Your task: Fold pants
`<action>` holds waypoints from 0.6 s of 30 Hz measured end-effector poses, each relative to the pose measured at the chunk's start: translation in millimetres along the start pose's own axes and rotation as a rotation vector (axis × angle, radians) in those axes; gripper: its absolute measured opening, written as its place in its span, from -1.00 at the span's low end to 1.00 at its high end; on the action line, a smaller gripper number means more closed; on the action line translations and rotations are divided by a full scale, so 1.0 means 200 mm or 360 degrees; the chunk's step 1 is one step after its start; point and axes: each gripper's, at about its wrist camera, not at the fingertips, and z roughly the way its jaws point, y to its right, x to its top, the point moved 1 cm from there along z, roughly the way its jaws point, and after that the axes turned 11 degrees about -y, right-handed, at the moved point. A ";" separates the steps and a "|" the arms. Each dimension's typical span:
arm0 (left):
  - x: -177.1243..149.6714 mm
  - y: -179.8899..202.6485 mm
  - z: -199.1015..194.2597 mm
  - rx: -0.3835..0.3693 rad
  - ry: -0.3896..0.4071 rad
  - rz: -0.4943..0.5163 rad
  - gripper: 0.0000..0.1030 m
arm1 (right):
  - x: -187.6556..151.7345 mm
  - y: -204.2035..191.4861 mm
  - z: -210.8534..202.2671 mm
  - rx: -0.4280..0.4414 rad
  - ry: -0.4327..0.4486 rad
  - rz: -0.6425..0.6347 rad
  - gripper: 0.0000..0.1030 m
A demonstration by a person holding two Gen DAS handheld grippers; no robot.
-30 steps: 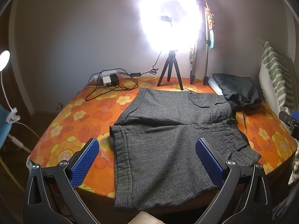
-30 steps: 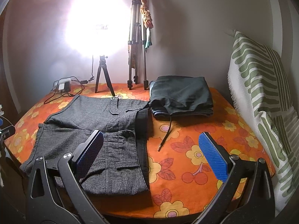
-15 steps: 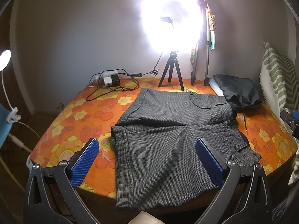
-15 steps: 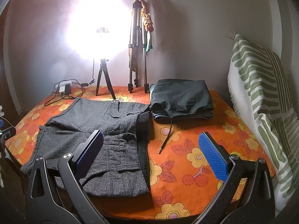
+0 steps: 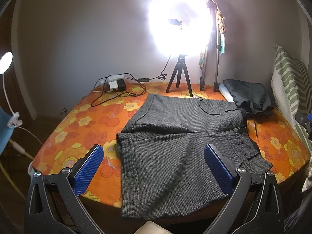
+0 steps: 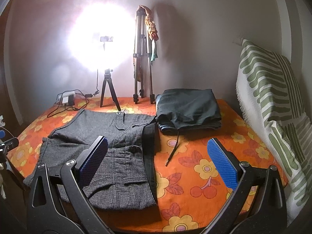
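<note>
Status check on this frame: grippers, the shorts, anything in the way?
Left gripper open, empty. Right gripper open, empty. Grey shorts flat on the bed, unfolded, untouched. Dark folded garment beside the waistband, its drawstring nearby.

Bare bedspread (image 6: 197, 167) beside the shorts (image 6: 109, 156) looks passable; folded dark clothes (image 6: 191, 107) and 2 tripods (image 6: 109, 89) block the far edge.

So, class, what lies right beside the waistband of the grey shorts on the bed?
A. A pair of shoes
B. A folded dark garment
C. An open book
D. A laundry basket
B: a folded dark garment lies on the flowered bedspread, next to the grey shorts' waistband.
</note>
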 end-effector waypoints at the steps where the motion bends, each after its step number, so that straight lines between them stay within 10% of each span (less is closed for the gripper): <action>1: 0.00 0.00 0.00 0.0001 0.0003 -0.0001 0.99 | 0.00 0.00 0.00 0.0001 0.0002 0.0003 1.00; 18: 0.00 0.01 -0.01 0.0009 0.0017 -0.0011 0.99 | 0.00 0.00 -0.01 0.0003 0.0013 0.0006 1.00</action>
